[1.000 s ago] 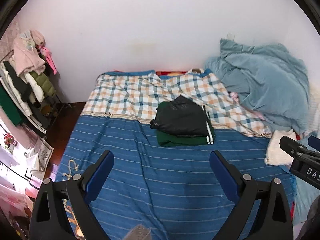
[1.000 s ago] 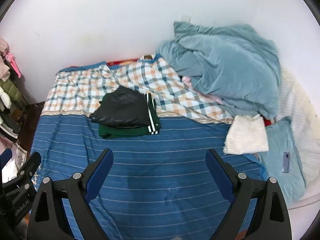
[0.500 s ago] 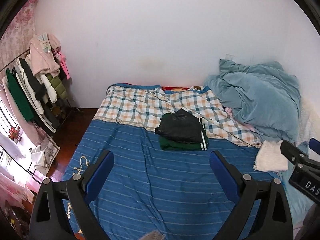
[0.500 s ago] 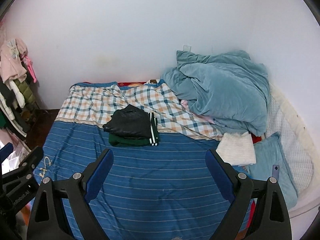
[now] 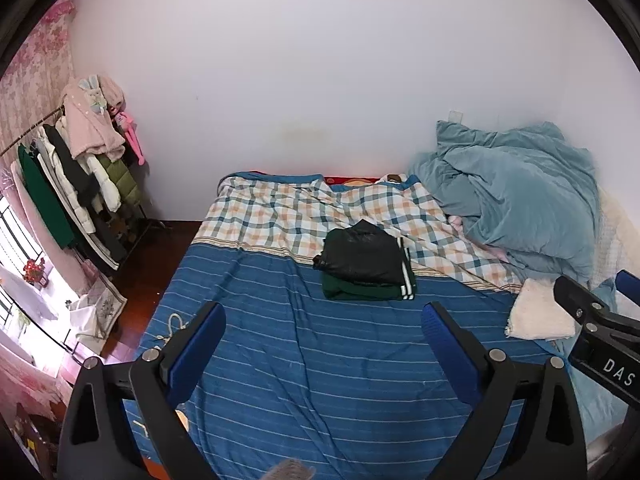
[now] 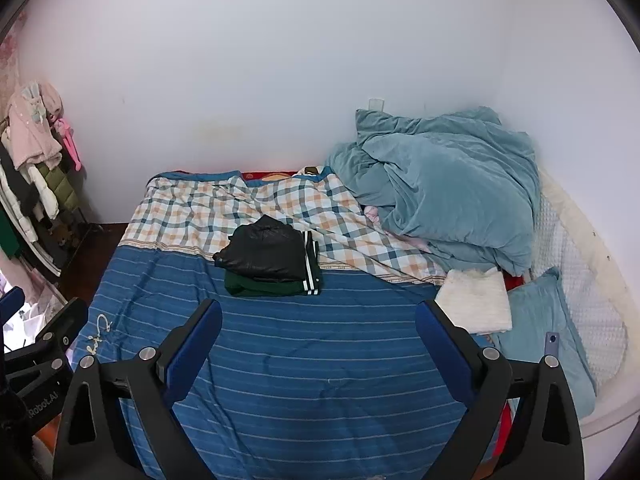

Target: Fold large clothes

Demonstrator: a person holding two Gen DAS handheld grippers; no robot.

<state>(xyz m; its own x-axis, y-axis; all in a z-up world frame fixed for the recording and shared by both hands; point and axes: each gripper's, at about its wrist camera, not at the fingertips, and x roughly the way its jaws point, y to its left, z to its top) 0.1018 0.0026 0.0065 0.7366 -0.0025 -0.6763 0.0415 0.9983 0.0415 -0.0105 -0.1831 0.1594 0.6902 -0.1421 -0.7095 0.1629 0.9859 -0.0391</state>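
Nearest the lens in the left wrist view, the left gripper (image 5: 323, 326) hangs above the bed with its two blue-padded black fingers (image 5: 198, 346) spread wide and nothing between them. The right gripper (image 6: 319, 322) is likewise spread wide and empty; its black body also shows at the right edge of the left wrist view, and the left one at the left edge of the right wrist view.

Below both lies the blue bedsheet with thin pale stripes (image 5: 320, 368), smooth apart from a few shallow creases, with a cream embroidered motif near its left edge.

Further back, about mid-bed, sits the stack of folded clothes: a glossy black padded garment (image 5: 362, 254) folded into a rough rectangle on top of a folded dark green garment with white side stripes (image 5: 360, 290). The stack straddles the seam where the blue sheet meets the orange-and-teal checked blanket (image 5: 280, 212). Its long axis runs across the bed, left to right, and the striped edge points towards the right side.

To the right, near the bed's edge, lies a folded cream towel (image 6: 476, 300), touching a pale blue pillow (image 6: 536, 328). Behind them a crumpled teal-blue duvet (image 6: 440, 184) is heaped against the white wall (image 6: 280, 60). At far left stands a rack of hanging clothes (image 5: 76, 168).
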